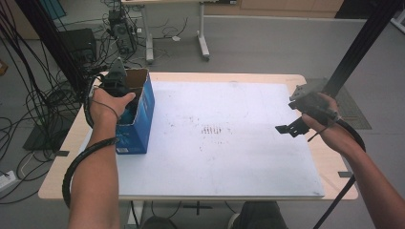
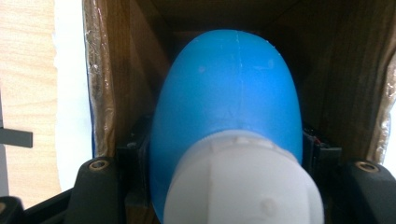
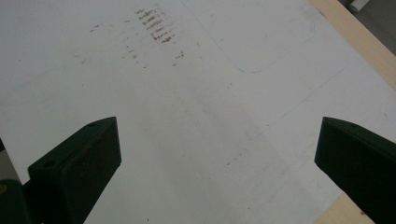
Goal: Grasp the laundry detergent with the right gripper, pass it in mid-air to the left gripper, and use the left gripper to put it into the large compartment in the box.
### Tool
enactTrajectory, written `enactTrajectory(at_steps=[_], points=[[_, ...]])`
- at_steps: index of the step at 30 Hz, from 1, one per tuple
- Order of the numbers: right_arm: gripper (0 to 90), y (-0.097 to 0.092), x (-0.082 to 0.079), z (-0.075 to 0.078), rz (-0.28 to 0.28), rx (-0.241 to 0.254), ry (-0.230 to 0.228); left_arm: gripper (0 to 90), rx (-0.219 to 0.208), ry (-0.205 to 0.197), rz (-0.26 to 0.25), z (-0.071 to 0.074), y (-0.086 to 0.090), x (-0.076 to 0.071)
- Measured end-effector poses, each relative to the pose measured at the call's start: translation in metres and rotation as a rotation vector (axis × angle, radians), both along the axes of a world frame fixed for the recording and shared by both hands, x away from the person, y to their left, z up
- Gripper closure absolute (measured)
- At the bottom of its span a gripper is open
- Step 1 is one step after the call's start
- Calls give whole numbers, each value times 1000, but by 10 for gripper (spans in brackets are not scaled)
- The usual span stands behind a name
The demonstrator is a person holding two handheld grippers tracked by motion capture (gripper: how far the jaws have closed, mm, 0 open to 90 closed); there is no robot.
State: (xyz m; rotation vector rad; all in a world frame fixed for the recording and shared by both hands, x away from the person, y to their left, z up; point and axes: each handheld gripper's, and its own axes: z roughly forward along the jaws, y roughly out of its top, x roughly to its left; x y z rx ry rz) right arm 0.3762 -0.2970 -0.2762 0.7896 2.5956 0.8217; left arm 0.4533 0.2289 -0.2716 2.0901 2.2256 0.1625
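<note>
Left gripper view has the left gripper [image 2: 224, 154] clamped tight on a blue bottle [image 2: 229, 93] down inside the box [image 1: 141, 110] — next it either lets go or lifts straight up. Right gripper [image 3: 217, 154] hovers wide open, empty, above the table [image 3: 196, 93].

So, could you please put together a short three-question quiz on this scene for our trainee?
1. True or false: the left gripper is clamped on a blue plastic bottle with a white cap.
2. Where is that bottle? A) on the white mat B) inside the open blue cardboard box C) on the floor
3. Fill in: the right gripper's jaws stand ____ above the white table mat.

Key: 1 true; 2 B; 3 open, with nothing between them.
</note>
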Motion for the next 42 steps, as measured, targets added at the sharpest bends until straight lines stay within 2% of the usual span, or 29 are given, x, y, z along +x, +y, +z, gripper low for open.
enactTrajectory(at_steps=[42], points=[[2, 2, 0, 1, 12, -7, -1, 359, -1, -4, 1, 1, 1, -1]])
